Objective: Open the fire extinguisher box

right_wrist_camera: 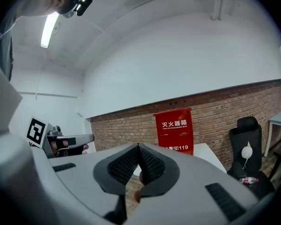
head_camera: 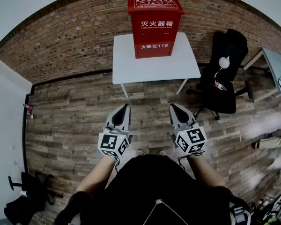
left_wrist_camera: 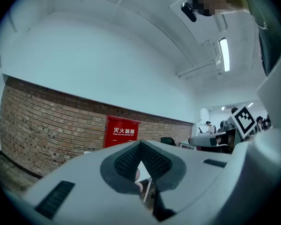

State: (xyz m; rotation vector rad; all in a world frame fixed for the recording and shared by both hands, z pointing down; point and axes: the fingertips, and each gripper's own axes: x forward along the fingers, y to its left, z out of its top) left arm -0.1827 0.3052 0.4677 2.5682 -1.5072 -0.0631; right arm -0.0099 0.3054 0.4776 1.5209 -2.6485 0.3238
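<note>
— On the far table, hard by the brick wall: saw the fire extinguisher box, red, upright, shut as far as could be judged. Stood well apart from both tools, with bare wooden floor between.

— Agreed. Worried about anything from there?

— Mostly about tipping. Looked tall and narrow on a light white table; could have rocked back or slid toward the wall if tugged at the lid or door from one side only and not steadied from the other.

— Anything else?

— Could have slipped off the catch, too. Couldn't make out any handle or latch from that far, so would have been guessing where to bite. Also noted the black office chair just right of the table; might have snagged an elbow on a wide approach.

— And the pose?

— Held the left hand-held gripper and the right hand-held gripper low and near, in front of the body, side by side but not touching, noses aimed at the table and tipped a little upward. Kept the forearms stretched forward and the marker cubes nearest the chest.

— Jaws?

— Pressed together on both, with nothing caught between. Would have needed parting before any grip on the box.
</note>
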